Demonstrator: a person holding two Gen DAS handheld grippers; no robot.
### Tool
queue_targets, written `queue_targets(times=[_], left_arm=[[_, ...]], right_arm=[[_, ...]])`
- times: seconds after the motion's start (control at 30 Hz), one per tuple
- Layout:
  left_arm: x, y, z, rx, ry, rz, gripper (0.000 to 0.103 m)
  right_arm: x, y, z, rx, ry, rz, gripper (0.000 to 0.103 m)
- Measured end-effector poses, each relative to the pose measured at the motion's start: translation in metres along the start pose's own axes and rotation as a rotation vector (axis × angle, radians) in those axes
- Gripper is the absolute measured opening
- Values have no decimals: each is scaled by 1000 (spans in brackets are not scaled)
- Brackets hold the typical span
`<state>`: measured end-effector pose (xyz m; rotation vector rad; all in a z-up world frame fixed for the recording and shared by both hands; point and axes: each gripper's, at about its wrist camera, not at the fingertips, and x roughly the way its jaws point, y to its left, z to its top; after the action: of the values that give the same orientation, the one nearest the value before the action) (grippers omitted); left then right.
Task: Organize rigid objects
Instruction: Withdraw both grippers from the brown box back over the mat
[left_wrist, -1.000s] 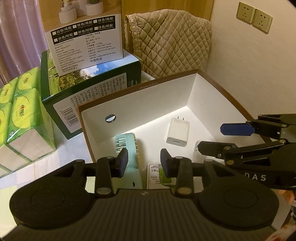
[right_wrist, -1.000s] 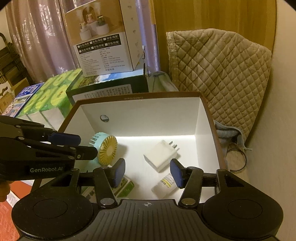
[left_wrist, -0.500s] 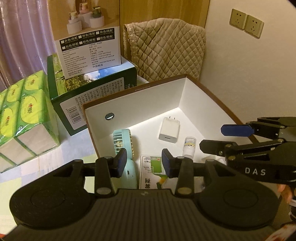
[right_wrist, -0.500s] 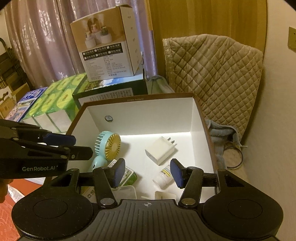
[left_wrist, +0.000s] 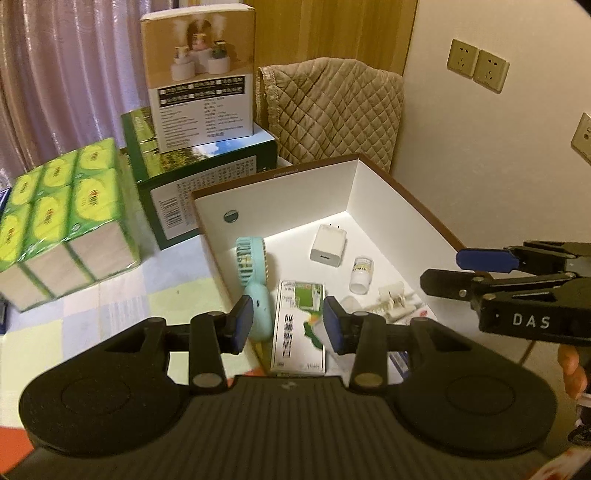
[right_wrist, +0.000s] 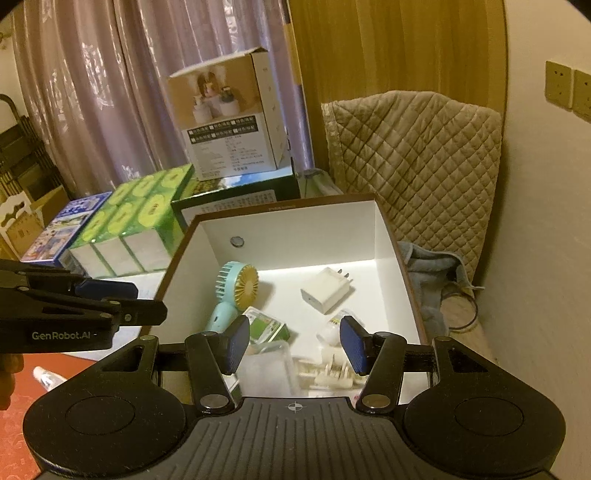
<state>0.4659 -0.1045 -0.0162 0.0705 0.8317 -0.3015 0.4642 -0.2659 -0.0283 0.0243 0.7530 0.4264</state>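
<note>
1. At the far left we see a pack of green tissue packets (left_wrist: 62, 218) on the checked tablecloth (left_wrist: 122, 299), and behind it a dark green carton (left_wrist: 207, 173) with a brown product box (left_wrist: 201, 74) standing on top of it.
2. Our left gripper (left_wrist: 288, 325) hangs above the near edge of the white open box (left_wrist: 280, 192). Its blue pads stand apart and nothing is between them; the jaws have just been opening a little.
3. Inside the box, from left to right, lie a light blue hand fan (left_wrist: 251, 266), a flat green and white carton (left_wrist: 299, 325), a white charger plug (left_wrist: 328, 245) and a small white bottle (left_wrist: 362, 275), which lies on its side.
4. Near the front wall we see also some white clips (left_wrist: 391, 304) and a clear plastic case (right_wrist: 269, 369), close together.
5. Our right gripper (right_wrist: 293, 343) hovers over these things; its pads are spread and pinch nothing.
6. At the right a quilted beige cover (right_wrist: 417, 158) stands against the wall, behind the box.
</note>
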Motion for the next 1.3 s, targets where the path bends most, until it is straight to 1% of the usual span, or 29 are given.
queue_targets(times=[0.37, 0.57, 0.83, 0.97, 1.3], left_arm=[[-53, 5, -33, -14, -18, 4, 37], [-74, 10, -52, -19, -16, 13, 37], [-97, 18, -77, -34, -4, 5, 37], [-105, 23, -91, -38, 6, 6, 37], [-122, 35, -121, -56, 36, 4, 37]], right_arm=[[-39, 25, -25, 15, -21, 20, 51], [-55, 40, -37, 20, -25, 28, 51], [-74, 61, -52, 16, -26, 42, 51], [-81, 70, -63, 25, -22, 68, 51], [-83, 99, -87, 13, 29, 114, 51]])
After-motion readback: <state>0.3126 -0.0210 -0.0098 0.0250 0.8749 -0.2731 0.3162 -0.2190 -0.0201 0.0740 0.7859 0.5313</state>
